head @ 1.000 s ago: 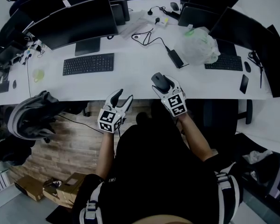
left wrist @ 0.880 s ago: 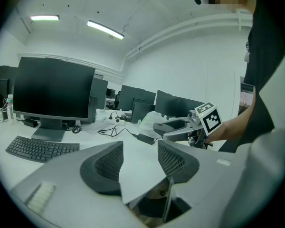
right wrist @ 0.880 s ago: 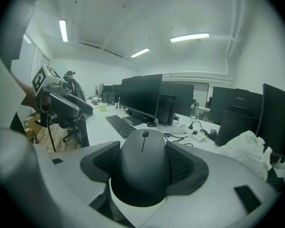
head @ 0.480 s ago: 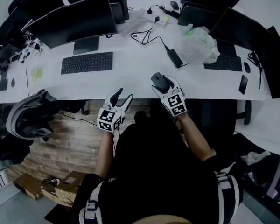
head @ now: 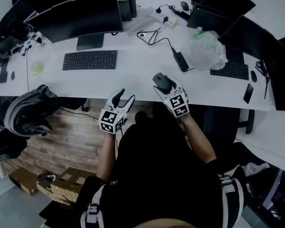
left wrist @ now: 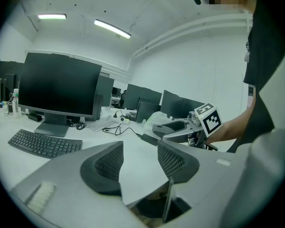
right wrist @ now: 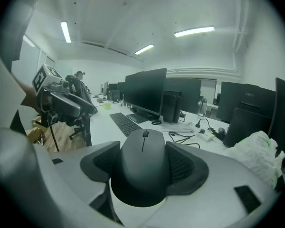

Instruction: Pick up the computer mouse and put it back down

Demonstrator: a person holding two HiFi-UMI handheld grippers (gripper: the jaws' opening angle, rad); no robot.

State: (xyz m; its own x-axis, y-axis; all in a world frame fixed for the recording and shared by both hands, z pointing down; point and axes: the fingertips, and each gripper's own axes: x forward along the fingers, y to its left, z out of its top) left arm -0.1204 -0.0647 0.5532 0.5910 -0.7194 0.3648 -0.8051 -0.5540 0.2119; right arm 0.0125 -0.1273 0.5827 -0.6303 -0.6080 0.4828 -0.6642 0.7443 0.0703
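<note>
A dark grey computer mouse (head: 160, 80) sits between the jaws of my right gripper (head: 166, 83), over the front edge of the white desk (head: 133, 75). In the right gripper view both ribbed pads press the sides of the mouse (right wrist: 143, 151), so the right gripper (right wrist: 143, 161) is shut on it. Seen from the left gripper view, the mouse (left wrist: 162, 127) hangs a little above the desk. My left gripper (head: 126, 96) hovers just off the desk edge, left of the mouse. Its jaws stand open with nothing between them (left wrist: 139, 156).
A black keyboard (head: 90, 60) and a large monitor (head: 80, 15) stand to the left on the desk. A black power brick (head: 181, 60) with a cable and a white plastic bag (head: 204, 49) lie behind the mouse. A second keyboard (head: 232, 69) and a phone (head: 248, 93) are at right.
The head view has shifted slightly. Both grippers and the mouse keep their places.
</note>
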